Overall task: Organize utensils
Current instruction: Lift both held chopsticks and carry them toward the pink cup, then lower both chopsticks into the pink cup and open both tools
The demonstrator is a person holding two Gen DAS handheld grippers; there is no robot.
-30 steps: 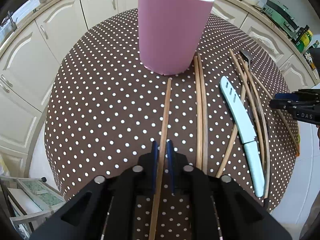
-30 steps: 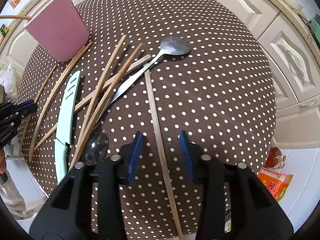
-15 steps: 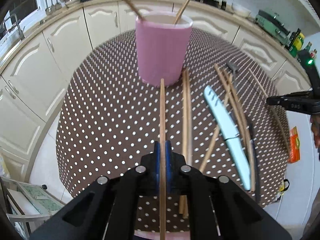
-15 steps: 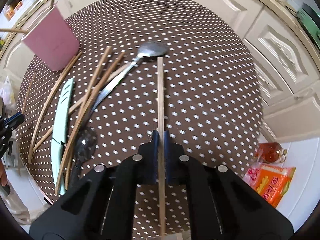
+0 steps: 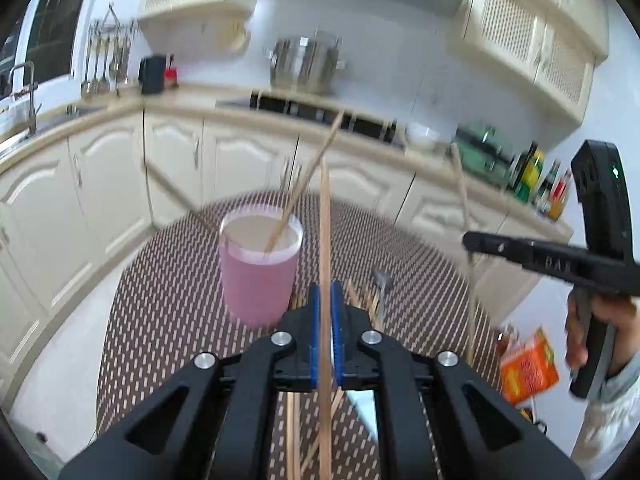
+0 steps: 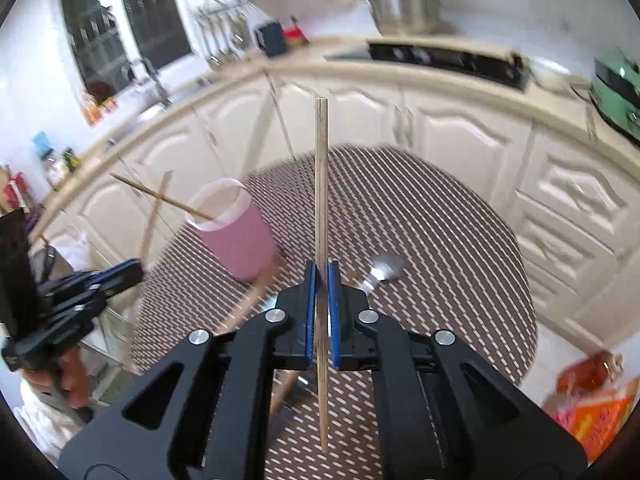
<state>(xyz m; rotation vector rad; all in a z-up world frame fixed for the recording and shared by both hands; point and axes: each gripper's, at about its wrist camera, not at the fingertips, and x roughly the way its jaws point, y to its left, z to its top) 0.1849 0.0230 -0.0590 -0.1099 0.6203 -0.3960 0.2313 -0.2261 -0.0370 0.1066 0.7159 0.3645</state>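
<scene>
One pink cup ahead of the grippers with two sticks inside. Two grippers, each holding one chopstick. One spoon.

My left gripper is black with blue pads, and so is my right gripper. Each clamps a pale tan wooden chopstick, the right one's chopstick the same light wood colour. The cup near the table's far edge is pink with a whitish rim. The tablecloth is dark brown with white polka dots, smeared into dashes by blur. The spoon is silver. Off the table's right edge lies an orange packet.
</scene>
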